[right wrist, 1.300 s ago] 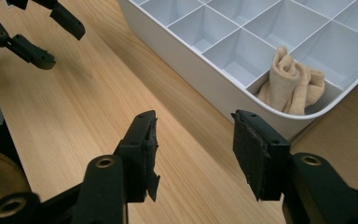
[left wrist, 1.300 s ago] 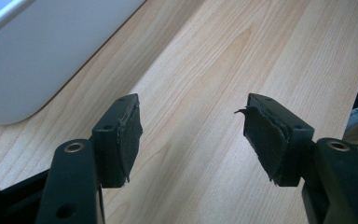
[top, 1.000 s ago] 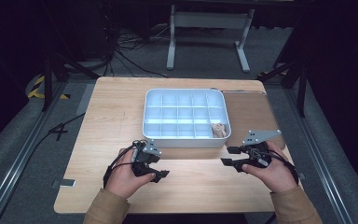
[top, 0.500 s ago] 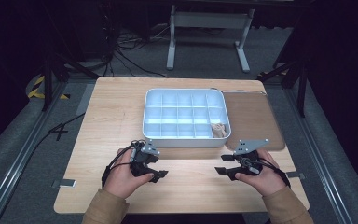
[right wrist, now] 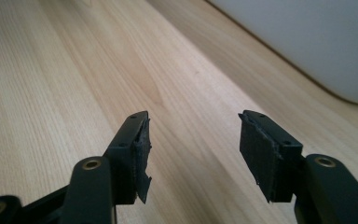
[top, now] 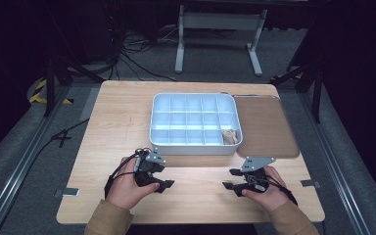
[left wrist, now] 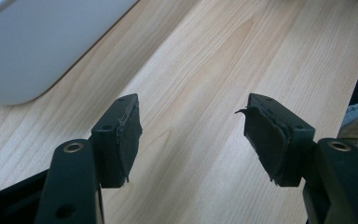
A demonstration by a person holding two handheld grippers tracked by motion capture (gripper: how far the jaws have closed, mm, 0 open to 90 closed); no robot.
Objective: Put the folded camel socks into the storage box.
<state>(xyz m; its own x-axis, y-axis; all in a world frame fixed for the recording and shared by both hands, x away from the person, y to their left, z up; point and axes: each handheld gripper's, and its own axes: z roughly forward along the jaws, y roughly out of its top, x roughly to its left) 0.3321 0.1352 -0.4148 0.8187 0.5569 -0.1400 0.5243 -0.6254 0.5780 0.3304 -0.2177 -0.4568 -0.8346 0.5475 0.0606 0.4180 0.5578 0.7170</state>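
A small pale object is lying in the white tray's near-right compartment, too small to identify.

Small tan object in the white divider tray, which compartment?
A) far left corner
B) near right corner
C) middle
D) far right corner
B: in the high view the small tan object sits in the compartment at the near right corner of the white divider tray, on the side closest to the person's hands.
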